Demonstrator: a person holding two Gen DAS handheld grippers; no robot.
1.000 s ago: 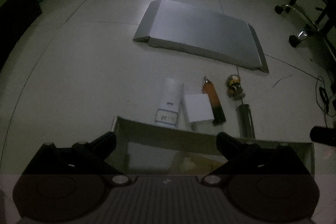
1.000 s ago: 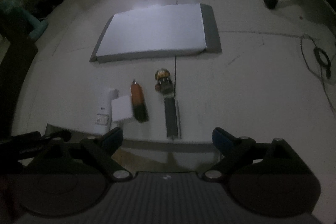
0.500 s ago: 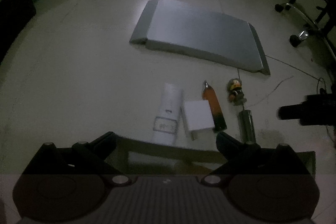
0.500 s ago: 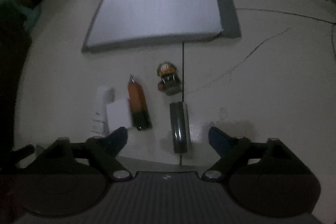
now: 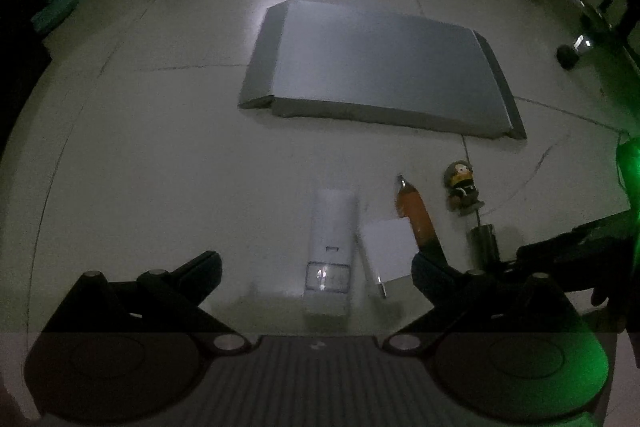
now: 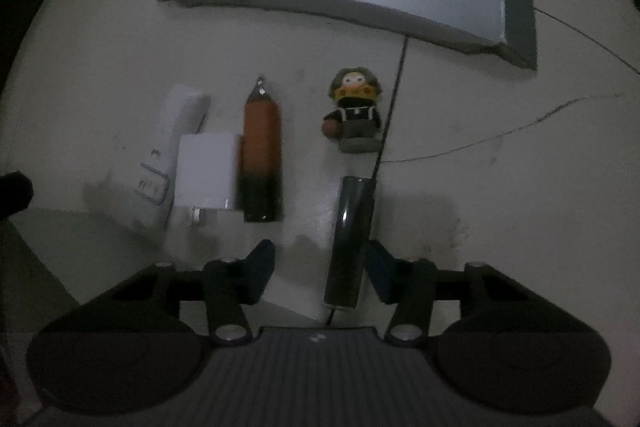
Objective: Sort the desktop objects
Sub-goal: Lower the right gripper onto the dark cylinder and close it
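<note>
Both grippers look like the same build: matte black plastic, two angled fingers each, sitting on big round black housings. The left gripper (image 5: 316, 267) has silver screw heads at the finger joints and a grey ribbed plate in the middle with a tiny white logo. The right gripper (image 6: 320, 263) has dark blue finger pads (image 6: 382, 277). Green light spills over the left one's right side.

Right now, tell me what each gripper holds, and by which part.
Nothing held. The right gripper has been closing around the dark cylinder's near end, one pad short. The left gripper is open, empty.
</note>
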